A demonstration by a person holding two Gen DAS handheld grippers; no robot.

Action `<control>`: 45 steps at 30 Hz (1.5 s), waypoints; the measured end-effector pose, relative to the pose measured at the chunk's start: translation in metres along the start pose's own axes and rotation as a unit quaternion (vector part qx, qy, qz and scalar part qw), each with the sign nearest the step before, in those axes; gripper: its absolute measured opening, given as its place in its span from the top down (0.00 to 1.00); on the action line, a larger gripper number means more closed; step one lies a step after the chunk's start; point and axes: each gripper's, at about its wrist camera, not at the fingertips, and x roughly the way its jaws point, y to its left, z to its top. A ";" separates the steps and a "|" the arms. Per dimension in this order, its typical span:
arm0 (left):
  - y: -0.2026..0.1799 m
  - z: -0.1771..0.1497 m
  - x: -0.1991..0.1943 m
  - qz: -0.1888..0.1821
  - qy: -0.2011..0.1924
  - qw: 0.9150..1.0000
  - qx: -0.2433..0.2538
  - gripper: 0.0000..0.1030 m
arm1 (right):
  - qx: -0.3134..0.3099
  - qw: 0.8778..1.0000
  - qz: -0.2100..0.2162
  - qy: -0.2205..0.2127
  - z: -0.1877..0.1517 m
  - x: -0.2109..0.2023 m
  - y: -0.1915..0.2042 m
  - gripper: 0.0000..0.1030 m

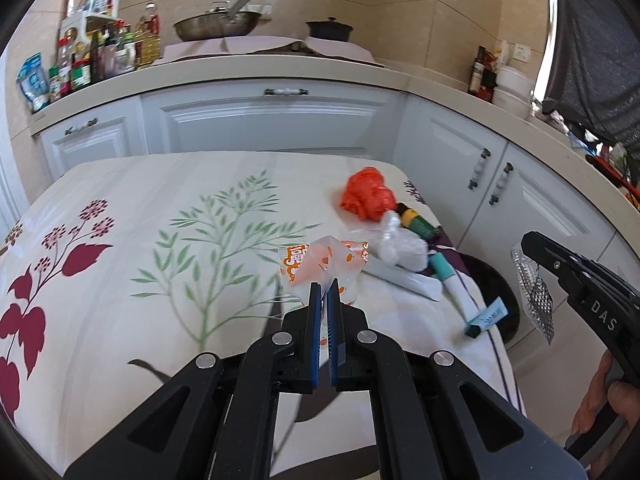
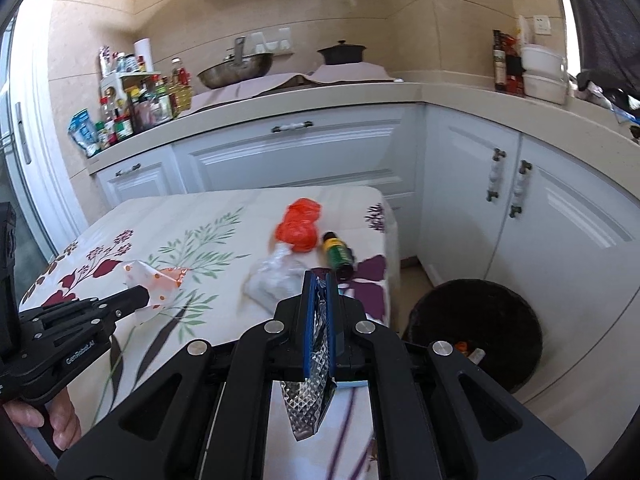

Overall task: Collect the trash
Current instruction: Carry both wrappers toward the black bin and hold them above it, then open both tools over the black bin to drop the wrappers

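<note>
The left gripper [image 1: 325, 286] is clamped on an orange-printed clear wrapper [image 1: 320, 264], held above the floral tablecloth [image 1: 160, 240]. The right gripper [image 2: 319, 280] is clamped on a silver foil wrapper [image 2: 310, 404], which hangs below its jaws. Ahead of both grippers, on the cloth, lie a crumpled orange bag [image 2: 300, 226], a clear plastic bag [image 2: 274, 276] and a green bottle [image 2: 336, 254] on its side. The black bin [image 2: 476, 328] stands on the floor, right of the right gripper, beside the table.
</note>
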 end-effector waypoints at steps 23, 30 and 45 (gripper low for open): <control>-0.139 0.031 0.034 -0.074 0.001 0.992 0.101 0.97 | 0.051 0.995 -0.088 -0.013 -0.002 0.000 -0.125 0.95; -0.186 0.036 0.063 -0.081 0.012 0.989 0.125 0.97 | 0.057 0.993 -0.105 -0.007 -0.004 0.012 -0.162 0.95; -0.239 0.043 0.131 -0.060 0.047 0.990 0.117 0.97 | 0.074 0.990 -0.119 0.003 0.000 0.046 -0.223 0.95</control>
